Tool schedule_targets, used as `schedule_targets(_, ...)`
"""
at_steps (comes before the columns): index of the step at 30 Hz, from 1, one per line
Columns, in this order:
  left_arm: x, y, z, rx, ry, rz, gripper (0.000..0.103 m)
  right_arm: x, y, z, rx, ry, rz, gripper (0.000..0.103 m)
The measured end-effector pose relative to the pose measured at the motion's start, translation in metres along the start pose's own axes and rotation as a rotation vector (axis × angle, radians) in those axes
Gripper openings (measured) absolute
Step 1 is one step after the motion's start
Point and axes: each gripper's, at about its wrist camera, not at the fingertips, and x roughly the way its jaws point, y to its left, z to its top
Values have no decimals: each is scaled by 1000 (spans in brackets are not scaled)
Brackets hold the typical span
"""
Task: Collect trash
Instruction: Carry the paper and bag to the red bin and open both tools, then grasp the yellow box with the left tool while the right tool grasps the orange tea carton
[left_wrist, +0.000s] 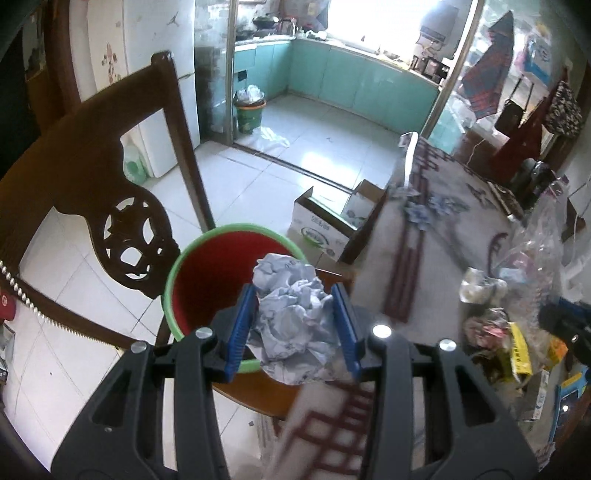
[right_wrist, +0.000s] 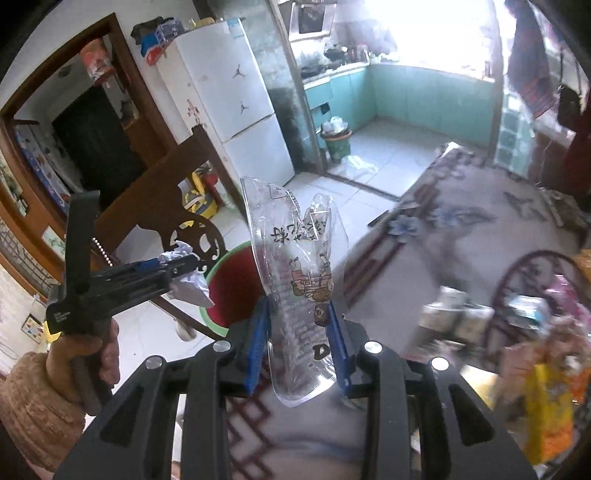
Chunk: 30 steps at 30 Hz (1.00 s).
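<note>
I've got the crumpled paper (left_wrist: 295, 317) pinched in my left gripper (left_wrist: 297, 325), hanging over the rim of the red bin (left_wrist: 207, 280) so it falls inside. My right gripper (right_wrist: 299, 343) clamps a clear wrapper (right_wrist: 295, 280) upright, close beside that bin, off the cluttered counter (right_wrist: 461, 229), queued for dropping next.

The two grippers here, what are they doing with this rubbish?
A person is collecting trash with a gripper in each hand. The left gripper is shut on a crumpled paper ball, held over the red bin with green rim beside the table. The right gripper grips a clear plastic wrapper, also near the bin.
</note>
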Motion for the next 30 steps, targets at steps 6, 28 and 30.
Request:
schedule_targets(6,29,43,16,-9,54,-8,43,66,25,13,52,106,74,31)
schedule_targets(28,61,74,53,-39,27,-46,78,93,20,38,157,86,-13,72)
schedule_targets(30,55,64,55,-20,12,-60,78,72,13,31,172,49,-53,73)
